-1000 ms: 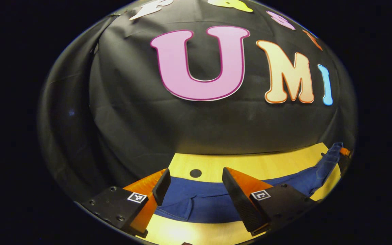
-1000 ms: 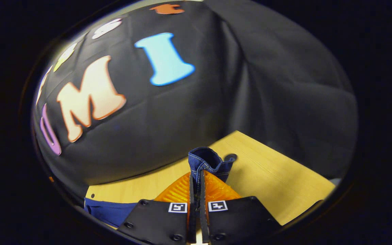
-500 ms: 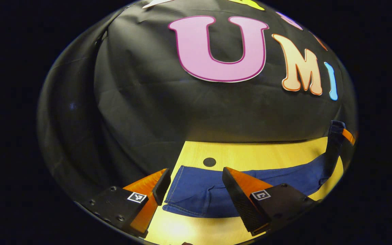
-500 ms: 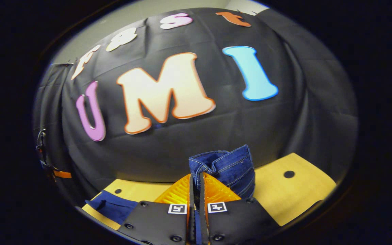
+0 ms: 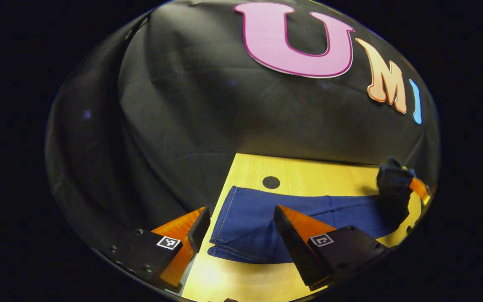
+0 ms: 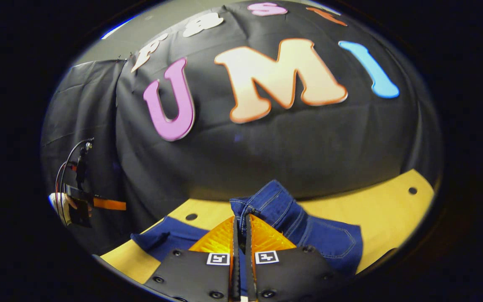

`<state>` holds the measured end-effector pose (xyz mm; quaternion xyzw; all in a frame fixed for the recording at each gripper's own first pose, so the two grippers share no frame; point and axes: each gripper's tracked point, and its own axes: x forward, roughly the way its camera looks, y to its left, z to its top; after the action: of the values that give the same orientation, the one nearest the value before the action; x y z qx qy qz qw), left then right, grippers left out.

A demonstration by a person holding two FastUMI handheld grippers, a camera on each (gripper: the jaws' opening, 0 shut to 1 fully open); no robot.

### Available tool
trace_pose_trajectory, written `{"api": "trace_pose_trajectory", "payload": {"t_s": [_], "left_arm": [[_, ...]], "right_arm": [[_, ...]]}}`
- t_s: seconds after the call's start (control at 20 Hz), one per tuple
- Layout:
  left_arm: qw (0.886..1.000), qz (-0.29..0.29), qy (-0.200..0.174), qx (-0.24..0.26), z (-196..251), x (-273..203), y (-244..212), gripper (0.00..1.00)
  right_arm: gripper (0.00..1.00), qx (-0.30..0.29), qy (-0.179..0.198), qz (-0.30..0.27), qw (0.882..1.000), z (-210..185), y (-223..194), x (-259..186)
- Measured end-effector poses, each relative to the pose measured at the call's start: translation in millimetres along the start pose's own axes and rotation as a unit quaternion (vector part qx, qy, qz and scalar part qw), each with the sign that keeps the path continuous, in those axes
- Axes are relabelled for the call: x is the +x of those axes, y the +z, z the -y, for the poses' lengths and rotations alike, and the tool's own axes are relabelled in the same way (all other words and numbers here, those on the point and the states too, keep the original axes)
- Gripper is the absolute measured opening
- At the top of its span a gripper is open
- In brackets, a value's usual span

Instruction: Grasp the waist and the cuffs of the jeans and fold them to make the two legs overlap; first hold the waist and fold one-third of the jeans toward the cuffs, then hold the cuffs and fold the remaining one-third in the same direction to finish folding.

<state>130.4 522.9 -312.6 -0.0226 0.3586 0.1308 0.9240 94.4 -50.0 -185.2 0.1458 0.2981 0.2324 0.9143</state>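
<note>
Jeans: blue denim point(image 5: 308, 209) spread in a long band across the yellow wooden bench point(image 5: 308, 172), seen over the left claw; the near-left end lies flat with a stitched hem edge and a soft crease.
Jeans, other end: in the right gripper view the denim point(image 6: 292, 218) rises off the bench point(image 6: 384, 209) in a bunched peak with pale stitching, then slopes down to the right onto the wood.
Left claw: point(image 5: 241, 222) wide open, its orange and black fingers point(image 5: 285, 226) apart on either side of the near-left end of the jeans, nothing between them; whether it touches the cloth I cannot tell.
Right claw: point(image 6: 241, 235) closed tight on a fold of the jeans, the two orange fingers point(image 6: 266, 237) pressed together with denim pinched in the narrow slit between them.
Right claw, far off: in the left gripper view, at the right end of the jeans, an orange finger point(image 5: 417, 186) shows beside a dark lifted bunch of denim.
Bench: round dark hole point(image 5: 271, 182) just beyond the far edge of the jeans; in the right gripper view, holes point(image 6: 191, 217) left of the peak and near the far right corner.
Hand: point(image 6: 59, 205) at the left edge of the right gripper view, holding the other black device with cables above it.
</note>
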Motion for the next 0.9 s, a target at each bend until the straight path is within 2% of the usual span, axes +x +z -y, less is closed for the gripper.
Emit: {"api": "trace_pose_trajectory", "payload": {"t_s": [0.15, 0.35, 0.4, 0.45, 0.5, 0.6, 0.7, 0.85, 0.9], "left_arm": [[1.0, -0.023, -0.01, -0.017, -12, 12, -24, 0.96], [0.998, -0.044, -0.024, -0.027, -21, 32, -50, 0.94], [0.998, -0.051, -0.027, -0.03, -22, 36, -55, 0.95], [0.997, -0.058, -0.031, -0.032, -23, 41, -60, 0.95], [0.997, -0.068, -0.037, -0.031, -23, 45, -66, 0.95], [0.995, -0.088, -0.051, -0.017, -22, 59, -80, 0.96], [0.992, -0.108, -0.067, 0.006, -18, 74, -89, 0.96], [0.987, -0.129, -0.088, 0.022, -11, 88, -103, 0.96], [0.985, -0.144, -0.089, 0.024, -13, 91, -112, 0.95]], "right_arm": [[0.07, 0.021, 0.021, -0.066, 0.997, 2, -2, -10], [0.08, 0.008, 0.006, -0.131, 0.991, 5, 15, -14], [0.07, 0.013, 0.011, -0.145, 0.989, -2, 5, -14], [0.12, 0.034, 0.027, -0.16, 0.986, -9, 9, -17], [0.29, 0.059, 0.053, -0.159, 0.984, -24, 28, -21], [0.97, 0.016, 0.036, -0.13, 0.991, -15, 51, -25], [0.93, -0.024, 0.021, -0.131, 0.991, -5, 57, -30], [0.98, -0.044, 0.006, -0.148, 0.988, 16, 57, -47], [0.94, -0.048, 0.001, -0.144, 0.988, 20, 61, -51]]}}
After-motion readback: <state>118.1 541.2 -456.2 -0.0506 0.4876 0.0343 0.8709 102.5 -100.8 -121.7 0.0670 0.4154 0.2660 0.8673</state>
